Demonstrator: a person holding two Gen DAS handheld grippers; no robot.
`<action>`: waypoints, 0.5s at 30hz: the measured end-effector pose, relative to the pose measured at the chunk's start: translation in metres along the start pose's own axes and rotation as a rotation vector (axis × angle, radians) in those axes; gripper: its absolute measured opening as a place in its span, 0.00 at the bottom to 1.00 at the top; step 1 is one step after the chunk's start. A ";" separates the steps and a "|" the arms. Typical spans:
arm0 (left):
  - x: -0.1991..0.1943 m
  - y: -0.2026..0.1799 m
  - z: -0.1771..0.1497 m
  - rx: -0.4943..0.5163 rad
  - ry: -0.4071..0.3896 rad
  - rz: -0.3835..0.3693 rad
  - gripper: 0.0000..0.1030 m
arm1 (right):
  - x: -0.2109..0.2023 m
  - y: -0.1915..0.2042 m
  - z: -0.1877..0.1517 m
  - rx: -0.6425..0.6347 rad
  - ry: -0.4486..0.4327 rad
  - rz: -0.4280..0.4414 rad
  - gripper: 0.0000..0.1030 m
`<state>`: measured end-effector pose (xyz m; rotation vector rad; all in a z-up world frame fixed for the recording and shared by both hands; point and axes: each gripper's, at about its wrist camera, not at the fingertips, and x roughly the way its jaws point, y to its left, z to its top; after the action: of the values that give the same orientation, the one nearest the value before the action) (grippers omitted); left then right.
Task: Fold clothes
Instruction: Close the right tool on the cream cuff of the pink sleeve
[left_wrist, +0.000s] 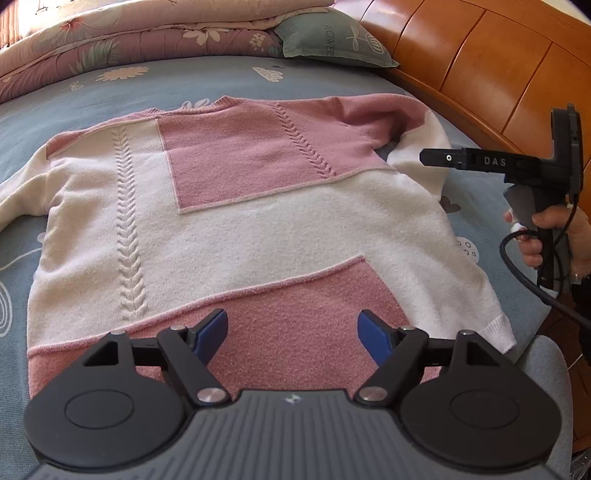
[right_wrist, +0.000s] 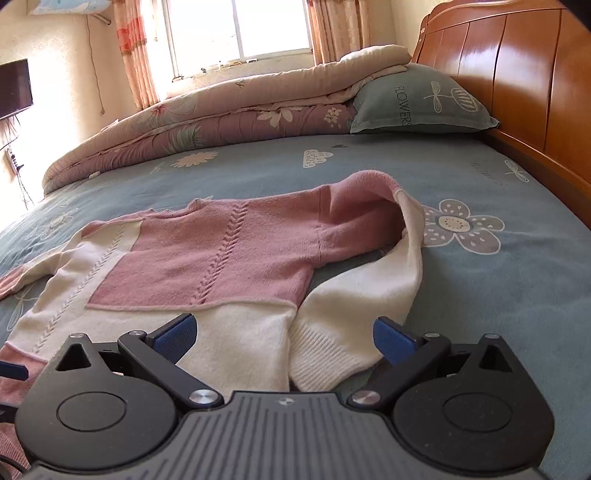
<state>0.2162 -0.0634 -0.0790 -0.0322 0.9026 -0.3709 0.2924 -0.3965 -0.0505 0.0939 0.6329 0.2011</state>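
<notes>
Both wrist views look low and close across the sweater (left_wrist: 236, 221) toward the headboard (right_wrist: 517, 85).

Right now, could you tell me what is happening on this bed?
A person holding a gripper in each hand is about to fold a pink and white sweater lying flat on the bed. The left gripper hovers open over the hem. The right gripper is open near the sleeve, which is doubled back. Nothing is gripped yet.
</notes>
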 end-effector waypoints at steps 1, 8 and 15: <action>0.004 0.000 0.001 0.002 0.003 -0.002 0.76 | 0.011 -0.006 0.007 0.002 -0.004 0.000 1.00; 0.030 0.001 0.011 0.014 0.025 -0.014 0.76 | 0.072 -0.059 0.040 -0.030 0.011 -0.119 1.00; 0.044 0.000 0.014 0.042 0.023 -0.040 0.82 | 0.120 -0.130 0.067 0.039 0.058 -0.182 1.00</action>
<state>0.2515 -0.0799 -0.1034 -0.0080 0.9176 -0.4284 0.4470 -0.4995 -0.0850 0.0674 0.6991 0.0154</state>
